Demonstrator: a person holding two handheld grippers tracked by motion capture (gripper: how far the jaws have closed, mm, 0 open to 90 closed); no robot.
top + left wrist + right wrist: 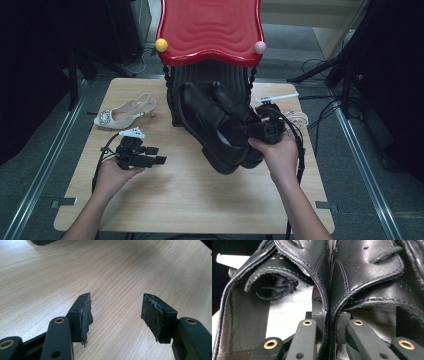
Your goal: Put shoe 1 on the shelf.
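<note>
A pair of black leather shoes [215, 125] hangs in the air over the middle of the wooden table [200, 200], toes pointing away and up toward the rack. My right gripper [260, 131] is shut on the two inner collars of the shoes [328, 302], pinching both together between its jaws. My left gripper [156, 155] rests low over the table at the left, held in a hand, jaws apart. In the left gripper view the left gripper [116, 312] is open over bare wood, and its worn pads [86, 317] hold nothing.
A red wavy-topped rack [210, 30] with a yellow ball [161, 45] and a pink ball [260, 47] stands at the table's far edge. A white slingback heel [125, 115] lies at the far left. White items [280, 97] lie at the far right.
</note>
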